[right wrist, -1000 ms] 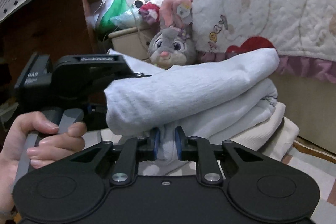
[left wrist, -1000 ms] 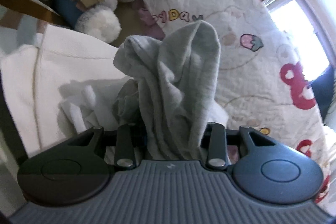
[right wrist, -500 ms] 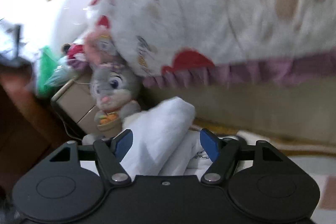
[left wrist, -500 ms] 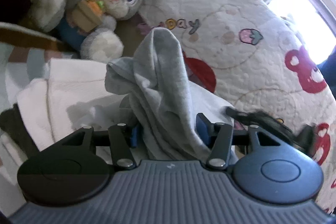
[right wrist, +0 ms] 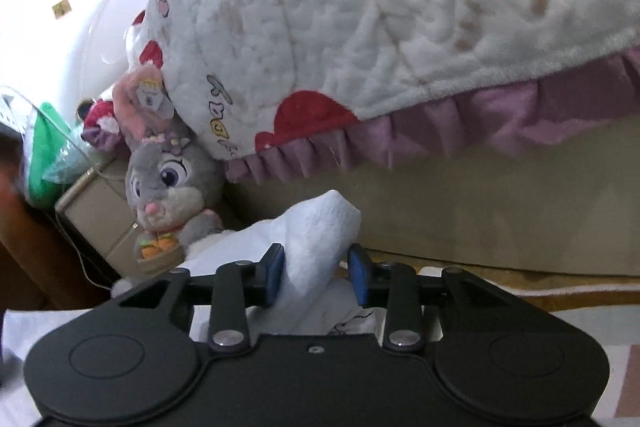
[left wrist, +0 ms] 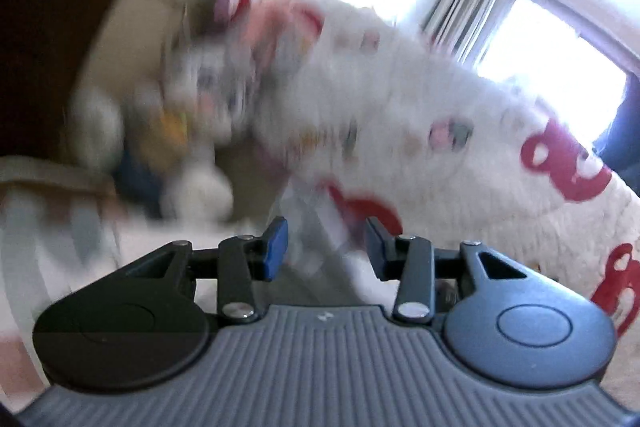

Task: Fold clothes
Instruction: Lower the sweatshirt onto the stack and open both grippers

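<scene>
The left wrist view is smeared by motion. My left gripper [left wrist: 326, 247] has its jaws apart and closing. A pale strip of cloth [left wrist: 316, 227] lies between them, as blurred as the background, and the pads do not clearly press it. In the right wrist view my right gripper [right wrist: 316, 267] is closing on an upright fold of the white garment [right wrist: 320, 223]. That fold fills the gap, and the rest of the white pile spreads below and to the left.
A grey plush rabbit [right wrist: 168, 183] sits against a beige box [right wrist: 96, 211], with a green bag [right wrist: 44, 143] behind. The bed's white printed quilt [right wrist: 360, 27] with a pink frill overhangs the bed base [right wrist: 480, 219]. A bright window [left wrist: 552, 43] is at upper right.
The left view has swung upward and blurred, and the grey garment no longer stands sharp between its jaws. The right gripper swung away from the other gripper, opened wide, then narrowed around the white fold.
</scene>
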Tool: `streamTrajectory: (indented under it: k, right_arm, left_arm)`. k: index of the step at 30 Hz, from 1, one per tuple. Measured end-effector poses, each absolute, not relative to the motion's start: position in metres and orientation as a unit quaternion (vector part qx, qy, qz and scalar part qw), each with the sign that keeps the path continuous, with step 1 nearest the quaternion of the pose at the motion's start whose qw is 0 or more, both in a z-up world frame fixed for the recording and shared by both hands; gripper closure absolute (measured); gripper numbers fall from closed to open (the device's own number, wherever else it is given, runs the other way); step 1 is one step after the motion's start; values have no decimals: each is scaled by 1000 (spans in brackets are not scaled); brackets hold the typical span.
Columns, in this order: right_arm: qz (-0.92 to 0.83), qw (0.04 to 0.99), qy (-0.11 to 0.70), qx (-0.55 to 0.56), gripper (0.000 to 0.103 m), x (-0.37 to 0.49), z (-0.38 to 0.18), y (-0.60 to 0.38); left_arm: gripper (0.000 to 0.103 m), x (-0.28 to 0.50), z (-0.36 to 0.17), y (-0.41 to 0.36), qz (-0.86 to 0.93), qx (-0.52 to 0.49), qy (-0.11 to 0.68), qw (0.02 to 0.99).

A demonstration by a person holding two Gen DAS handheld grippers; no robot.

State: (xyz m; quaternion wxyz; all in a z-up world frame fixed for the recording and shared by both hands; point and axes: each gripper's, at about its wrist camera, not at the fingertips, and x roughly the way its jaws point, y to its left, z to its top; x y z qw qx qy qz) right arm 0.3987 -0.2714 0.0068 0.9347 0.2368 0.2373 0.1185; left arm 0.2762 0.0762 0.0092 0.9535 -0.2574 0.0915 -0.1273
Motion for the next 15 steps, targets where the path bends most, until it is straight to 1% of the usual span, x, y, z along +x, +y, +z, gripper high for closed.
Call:
streamTrajectory:
  k: [4, 5, 6, 7, 8, 11, 13, 15]
  right_arm:
    - [112, 945, 233, 202, 56, 388, 24, -266]
    - [105, 948, 230, 194, 56, 383, 30, -264]
    - [98, 954, 215, 184, 55, 370, 37, -260]
    - [99, 960, 197, 172, 49, 356, 42, -255]
    - [102, 966, 179, 160, 48, 343, 46, -251]
    - [175, 967, 146, 112, 48, 305, 54, -227]
    - [234, 957, 152, 80, 47, 291, 52, -209]
    - [238, 959, 156, 23, 47, 276, 45, -191]
  left_arm:
    - [63, 289, -1, 70, -155, -254, 109, 948]
    - [63, 294, -6, 68, -157, -252, 120, 947]
    - [63, 299, -11, 66, -160, -249, 133, 946]
    - [63, 303, -16, 66, -157, -247, 146, 945]
    - [63, 306, -20, 66, -149, -247, 160, 944]
    - [63, 311, -24, 67, -139, -246, 184, 941]
    - [61, 311, -22, 68, -132, -241, 205, 939]
    - [62, 306, -14, 70, -128, -233, 204, 942]
